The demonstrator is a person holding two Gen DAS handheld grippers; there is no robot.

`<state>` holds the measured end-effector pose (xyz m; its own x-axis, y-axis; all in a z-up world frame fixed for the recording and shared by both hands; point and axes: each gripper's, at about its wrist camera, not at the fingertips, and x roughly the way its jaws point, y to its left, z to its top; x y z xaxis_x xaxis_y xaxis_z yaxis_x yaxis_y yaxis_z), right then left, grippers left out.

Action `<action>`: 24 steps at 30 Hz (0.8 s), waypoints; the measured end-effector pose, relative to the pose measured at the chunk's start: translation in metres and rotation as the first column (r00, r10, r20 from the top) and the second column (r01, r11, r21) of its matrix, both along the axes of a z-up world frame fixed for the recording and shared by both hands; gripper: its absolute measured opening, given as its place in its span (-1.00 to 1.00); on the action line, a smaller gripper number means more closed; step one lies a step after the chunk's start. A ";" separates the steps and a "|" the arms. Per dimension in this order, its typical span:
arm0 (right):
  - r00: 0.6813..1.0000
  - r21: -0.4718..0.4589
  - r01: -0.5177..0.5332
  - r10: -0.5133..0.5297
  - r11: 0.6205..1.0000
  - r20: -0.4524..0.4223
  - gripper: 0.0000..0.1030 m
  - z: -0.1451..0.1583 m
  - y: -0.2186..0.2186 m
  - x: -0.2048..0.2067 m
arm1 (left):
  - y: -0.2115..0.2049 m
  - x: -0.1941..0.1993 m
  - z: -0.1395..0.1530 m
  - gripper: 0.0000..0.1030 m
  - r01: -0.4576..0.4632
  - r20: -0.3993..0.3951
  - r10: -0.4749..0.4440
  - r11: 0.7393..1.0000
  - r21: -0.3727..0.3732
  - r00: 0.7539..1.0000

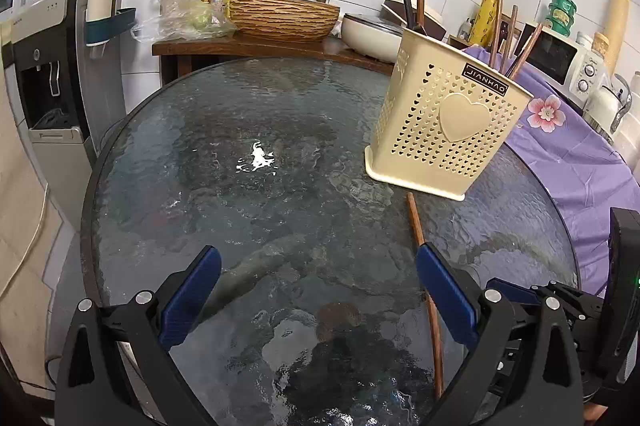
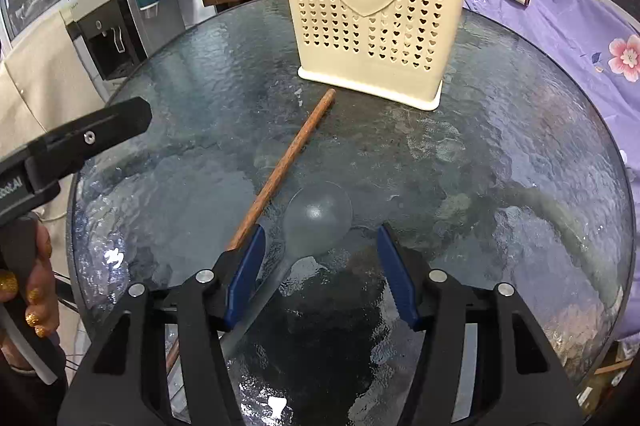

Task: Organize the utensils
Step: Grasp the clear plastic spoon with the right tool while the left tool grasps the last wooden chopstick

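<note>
Left wrist view: left gripper (image 1: 318, 272) spread wide over glass table (image 1: 248, 114), empty; wooden chopstick (image 1: 416, 226) lying flat, running toward cream utensil holder (image 1: 448, 122).

Right wrist view: right gripper (image 2: 322, 250) parted around clear spoon (image 2: 318, 216), bowl toward holder, pads not pressing.

My left gripper (image 1: 318, 286) and right gripper (image 2: 321, 268) were matte black frames with silver screw heads and ribbed blue pads (image 2: 246, 276). White lettering marked the left one's body, and my left hand (image 2: 30, 290) wore glittery gold nail polish.
</note>
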<state>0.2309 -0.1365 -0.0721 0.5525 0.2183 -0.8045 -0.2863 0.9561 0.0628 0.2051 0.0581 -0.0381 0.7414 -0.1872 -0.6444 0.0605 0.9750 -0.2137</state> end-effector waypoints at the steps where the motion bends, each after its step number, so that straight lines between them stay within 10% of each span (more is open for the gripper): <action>1: 1.000 -0.002 0.000 0.000 1.000 0.000 0.10 0.000 0.002 0.002 | 0.000 0.000 0.000 0.87 0.000 0.000 0.000 1.000 0.001 1.000; 24: 0.999 0.012 -0.028 0.028 1.000 0.025 -0.28 0.002 -0.011 0.008 | -0.032 0.013 -0.008 0.72 0.093 -0.050 -0.091 0.995 0.030 0.995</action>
